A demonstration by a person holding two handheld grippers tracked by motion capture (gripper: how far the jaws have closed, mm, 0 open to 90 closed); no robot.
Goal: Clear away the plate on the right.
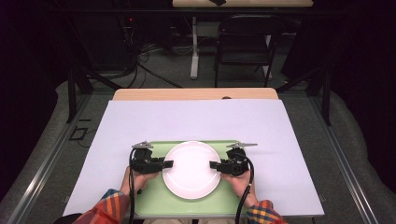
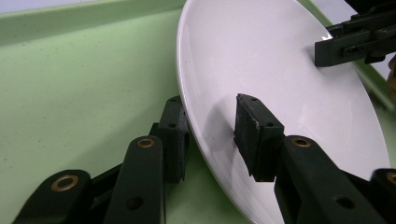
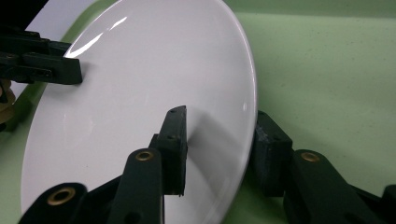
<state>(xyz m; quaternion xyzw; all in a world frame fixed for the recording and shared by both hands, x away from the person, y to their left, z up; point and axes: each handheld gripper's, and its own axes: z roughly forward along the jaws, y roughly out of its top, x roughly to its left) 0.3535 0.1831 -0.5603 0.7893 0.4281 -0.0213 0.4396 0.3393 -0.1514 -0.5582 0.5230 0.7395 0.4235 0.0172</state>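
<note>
Jaws of the left gripper (image 1: 167, 164) straddle the left rim of the white plate (image 1: 191, 169), one pad above and one below, standing slightly apart from it. Those of the right gripper (image 1: 215, 164) straddle the right rim the same way, loose. Resting on the green tray (image 1: 156, 199), the plate lies nearer the tray's far edge, on a white-covered table (image 1: 196, 119).

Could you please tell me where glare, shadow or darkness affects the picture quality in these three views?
High view: the room behind the table is very dark, and the plate is near blown-out white. Left gripper view: a soft shadow falls on the plate beside the upper pad. Right gripper view: bright glare streaks near the plate's upper rim, with a pad shadow lower down.
</note>
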